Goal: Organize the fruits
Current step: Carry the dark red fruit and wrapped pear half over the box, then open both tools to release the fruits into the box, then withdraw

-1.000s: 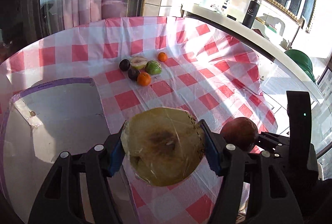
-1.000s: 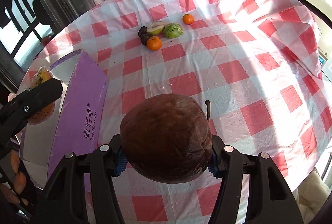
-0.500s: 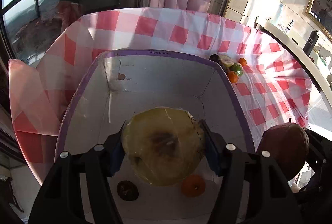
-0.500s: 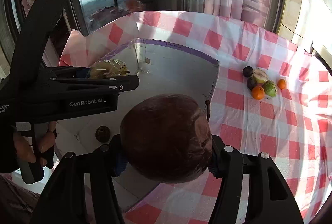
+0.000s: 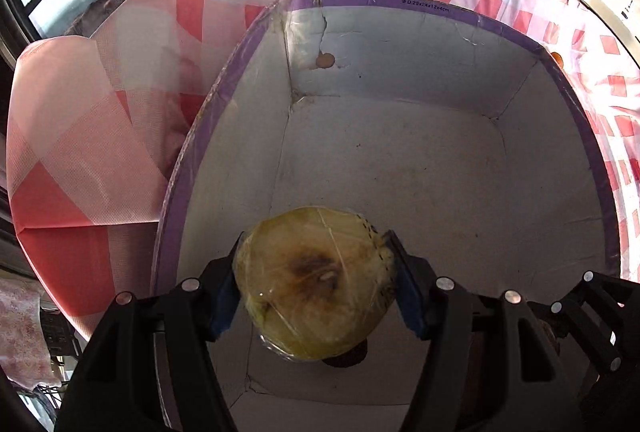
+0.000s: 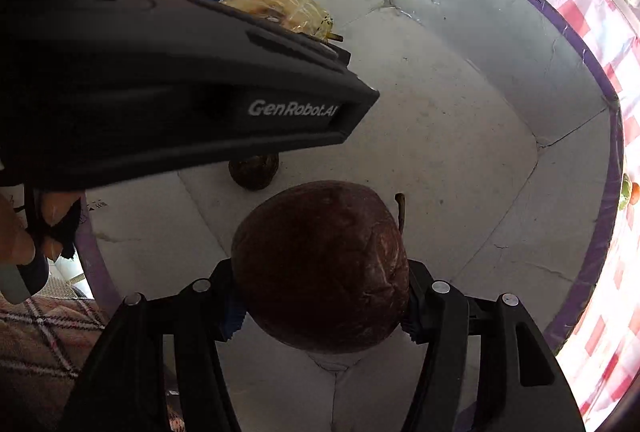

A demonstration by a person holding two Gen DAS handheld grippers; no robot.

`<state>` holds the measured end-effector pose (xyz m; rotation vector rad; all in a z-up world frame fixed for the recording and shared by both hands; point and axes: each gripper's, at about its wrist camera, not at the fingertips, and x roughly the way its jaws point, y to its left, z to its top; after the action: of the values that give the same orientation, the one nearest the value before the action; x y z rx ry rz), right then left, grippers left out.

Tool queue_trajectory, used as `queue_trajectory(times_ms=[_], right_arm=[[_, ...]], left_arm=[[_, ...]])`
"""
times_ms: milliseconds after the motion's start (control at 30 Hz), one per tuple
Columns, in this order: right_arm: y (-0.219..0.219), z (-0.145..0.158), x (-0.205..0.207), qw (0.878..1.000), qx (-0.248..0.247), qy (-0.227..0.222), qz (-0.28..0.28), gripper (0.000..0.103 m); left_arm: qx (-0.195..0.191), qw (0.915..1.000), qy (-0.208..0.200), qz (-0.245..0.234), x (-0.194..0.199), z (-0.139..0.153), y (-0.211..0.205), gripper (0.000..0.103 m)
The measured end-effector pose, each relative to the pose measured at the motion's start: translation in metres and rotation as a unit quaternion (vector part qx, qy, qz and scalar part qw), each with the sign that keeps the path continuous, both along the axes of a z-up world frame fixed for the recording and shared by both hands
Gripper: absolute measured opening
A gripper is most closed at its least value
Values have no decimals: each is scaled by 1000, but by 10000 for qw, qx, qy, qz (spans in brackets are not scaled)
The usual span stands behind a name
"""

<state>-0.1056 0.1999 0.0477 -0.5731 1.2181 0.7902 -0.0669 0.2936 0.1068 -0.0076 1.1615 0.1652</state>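
My left gripper (image 5: 316,290) is shut on a plastic-wrapped yellow half fruit (image 5: 316,284) and holds it inside the white box with the purple rim (image 5: 400,159), near its front. The wrapped fruit also shows in the right wrist view (image 6: 280,9). My right gripper (image 6: 320,300) is shut on a dark brown-red round fruit (image 6: 320,268) with a stem, held over the same box (image 6: 460,135). A small dark fruit (image 6: 254,171) lies on the box floor, partly hidden under the left gripper body (image 6: 180,83).
The box sits on a red-and-white checked tablecloth (image 5: 100,135) near the table edge. A few small fruits (image 6: 628,191) lie on the cloth beyond the box's right wall. A hand (image 6: 24,232) holds the left gripper handle.
Both grippers have swung from over the tablecloth to the box and dropped lower into it, each still holding its fruit.
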Motion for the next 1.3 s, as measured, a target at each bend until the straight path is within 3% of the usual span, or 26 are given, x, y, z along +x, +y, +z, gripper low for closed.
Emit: queue_trajectory(times_ms=[400,467,533,1000,1167,1300], right_arm=[[-3,-5,4,9991,-66,126,-408,59],[-2,-2,6,9989,12,65,-471,64],[-3,-1,6,9986,101,99,-503,69],[-19,14,19,9952,418,233,-858,76],[-31,51,14,9947,175,375,-940,80],[-51,109,1,9959,151,-104,-889,89]], left_arm=[[217,9996,84,-188,-2,-7,-8,68],[244,9994,92,-218,-2,-8,-9,70],[241,9994,71,-256,-2,-8,-10,74],[300,9987,107,-392,-4,-15,-17,96],[213,9962,534,-650,-8,-6,-25,97],[395,9911,82,-1270,-26,35,-44,99]])
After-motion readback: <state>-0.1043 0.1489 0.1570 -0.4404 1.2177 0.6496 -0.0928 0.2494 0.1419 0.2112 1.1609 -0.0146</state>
